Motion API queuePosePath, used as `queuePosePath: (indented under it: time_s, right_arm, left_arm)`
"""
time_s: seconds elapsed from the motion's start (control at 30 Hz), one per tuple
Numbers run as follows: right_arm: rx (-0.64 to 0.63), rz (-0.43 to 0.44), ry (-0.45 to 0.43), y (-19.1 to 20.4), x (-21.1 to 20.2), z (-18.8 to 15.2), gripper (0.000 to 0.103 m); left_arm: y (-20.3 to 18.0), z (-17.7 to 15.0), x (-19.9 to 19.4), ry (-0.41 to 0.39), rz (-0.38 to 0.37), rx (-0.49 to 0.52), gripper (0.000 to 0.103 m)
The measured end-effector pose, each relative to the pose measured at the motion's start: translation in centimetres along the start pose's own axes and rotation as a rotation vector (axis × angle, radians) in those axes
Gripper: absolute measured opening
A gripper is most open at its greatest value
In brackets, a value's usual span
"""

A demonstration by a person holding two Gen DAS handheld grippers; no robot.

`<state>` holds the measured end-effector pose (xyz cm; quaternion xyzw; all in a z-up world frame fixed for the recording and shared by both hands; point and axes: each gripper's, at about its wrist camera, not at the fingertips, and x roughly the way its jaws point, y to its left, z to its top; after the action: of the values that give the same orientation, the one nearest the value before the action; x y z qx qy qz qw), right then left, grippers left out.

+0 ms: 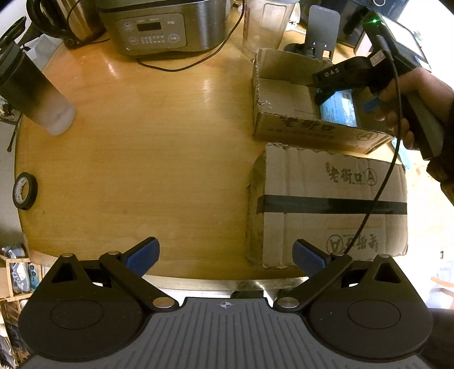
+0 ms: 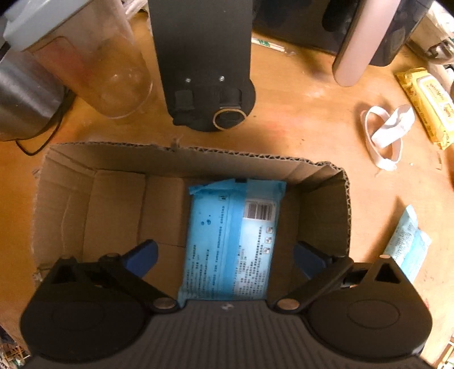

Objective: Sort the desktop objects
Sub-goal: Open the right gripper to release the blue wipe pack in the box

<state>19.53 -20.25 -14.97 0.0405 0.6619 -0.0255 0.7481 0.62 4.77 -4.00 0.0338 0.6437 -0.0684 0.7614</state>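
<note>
Left wrist view only: left tongs [image 1: 225,257] spread wide, clamped on nothing, poised over the near edge of a round, glossy wooden table [image 1: 142,142]. Ahead right, just beyond the right pad: closed corrugated carton [image 1: 326,210], black tape band across the top. Beyond it, touching: open carton [image 1: 283,113] with ragged cut rims. Right tongs [image 1: 326,85], held in a hand [image 1: 408,110], dipped into that open carton. Far left: roll of black tape [image 1: 25,190] at the table edge. Ahead left: frosted bottle [image 1: 34,93], dark upper half. Straight ahead, far: brushed-metal cooker [image 1: 161,25] with button panel, black cord looping in front.

Right wrist view only: right tongs [image 2: 225,257] spread apart, empty, pads flanking but clear of a blue wipes pack [image 2: 232,241]. Pack flat on the carton floor [image 2: 113,213], directly between and ahead of the pads; soft glossy film, barcode uppermost, print blurred. Beyond the carton's far wall: black stand [image 2: 204,71] with a rubber band [image 2: 229,116] on its round base. Ahead left: clear plastic jug [image 2: 107,71]. Ahead right: white elastic strap [image 2: 386,136], looped; yellow wipes pack [image 2: 428,102] further right. Immediately right of the carton, outside it: second pale-blue pack [image 2: 408,244].
</note>
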Motion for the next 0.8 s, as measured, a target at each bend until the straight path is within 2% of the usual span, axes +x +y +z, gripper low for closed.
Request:
queuePosePath:
  time_s: [0.47,0.8]
  right_arm:
    - [-0.002,0.0,-0.019,0.7,-1.2,-0.4,0.103]
    - [-0.006,0.0,-0.035,0.6,-3.6,-0.7,0.103]
  left_arm:
    - [-0.3,-0.1,0.1,-0.003,-0.004,0.002,0.103]
    - [-0.8,-0.4,-0.2,-0.007,-0.008,-0.001,0.103]
